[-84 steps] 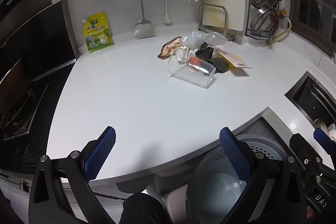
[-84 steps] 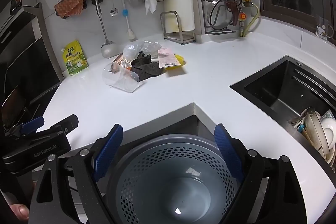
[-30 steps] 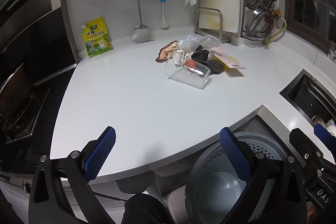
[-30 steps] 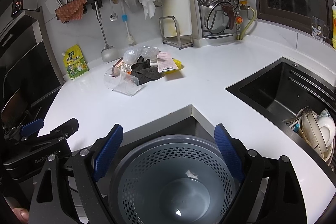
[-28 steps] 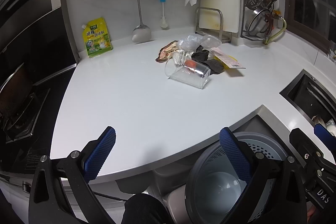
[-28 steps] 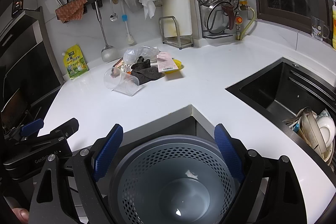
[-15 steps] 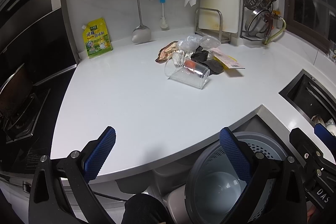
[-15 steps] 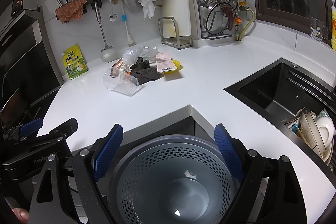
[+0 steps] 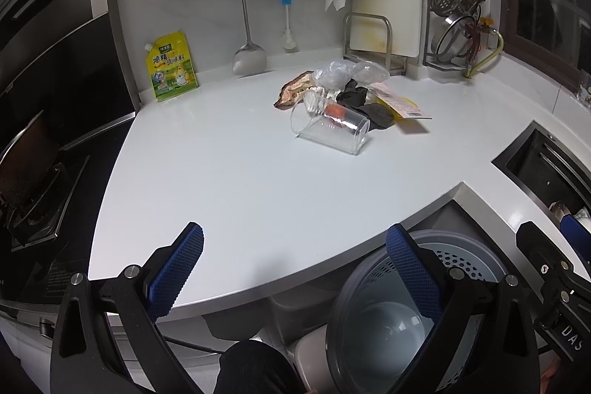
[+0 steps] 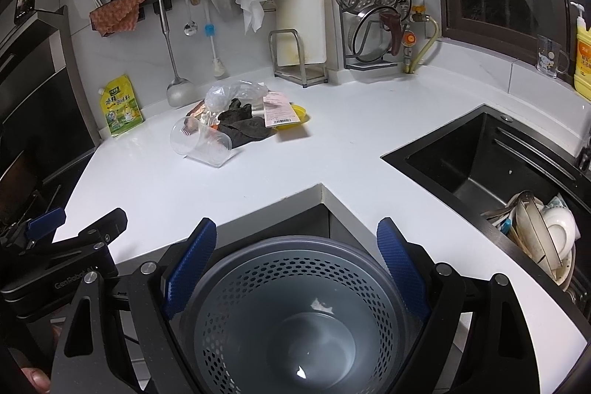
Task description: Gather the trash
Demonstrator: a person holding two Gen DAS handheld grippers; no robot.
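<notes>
Trash (image 9: 347,98) sits in a small pile far across the white tabletop (image 9: 221,180), near the back wall. We hold our left gripper (image 9: 295,268) and right gripper (image 10: 295,257) low by the gray bin (image 10: 295,312), both with fingers spread wide and holding nothing. The pile lies straight ahead and a bit right of our left fingers, so we think that hand is nearer. A clear cup (image 9: 328,130) lies on its side in front, its long way pointing left to right.

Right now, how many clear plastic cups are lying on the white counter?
1. The clear plastic cup lies on its side on the counter, at the near edge of the trash pile. Another could be hidden under the pile.
</notes>
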